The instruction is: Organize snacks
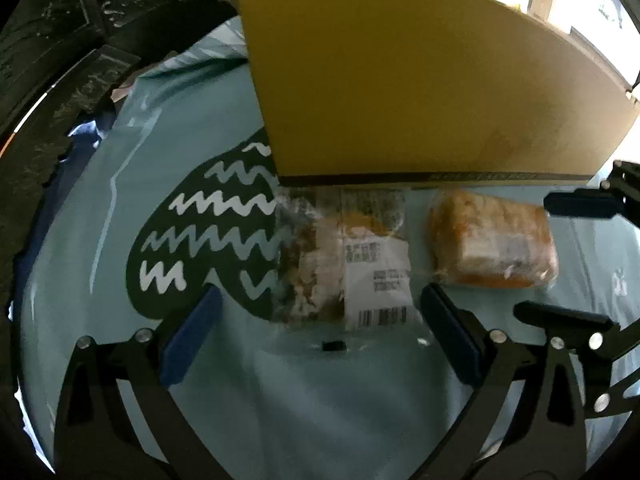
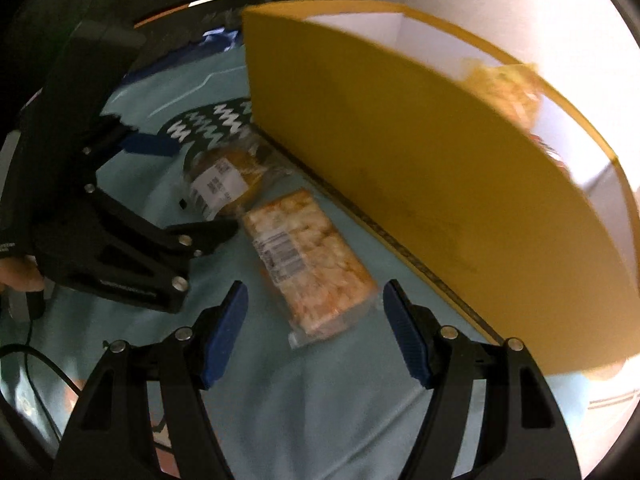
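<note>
Two wrapped snacks lie on a pale blue cloth, just in front of the side wall of a yellow box (image 1: 420, 80), and each gripper hangs over one of them.

The right gripper (image 2: 316, 332) has its fingers spread wide with nothing between the pads. The cracker pack (image 2: 308, 260) lies straight ahead of them, its near end reaching into the gap. It is a flat rectangular slab in clear crinkly film with a barcode sticker, and its long axis runs away from the fingers, slanted slightly and roughly along the box wall. The fingers would therefore close across its short width, which looks like the easy way to take it.

The left gripper (image 1: 320, 340) is also wide open and empty. The bread packet (image 1: 344, 264), softer and lumpier, in loose glossy plastic with a white printed label, sits just ahead between its fingers. It is the left hand's nearer piece; the cracker pack lies beyond the left gripper's right finger.

The box is smooth, stiff card with a dark strip along its bottom edge, and the right wrist view shows something orange and blurred already inside it. The cloth (image 1: 280, 420) is soft, wrinkled and printed with a dark patch of white zigzags.
</note>
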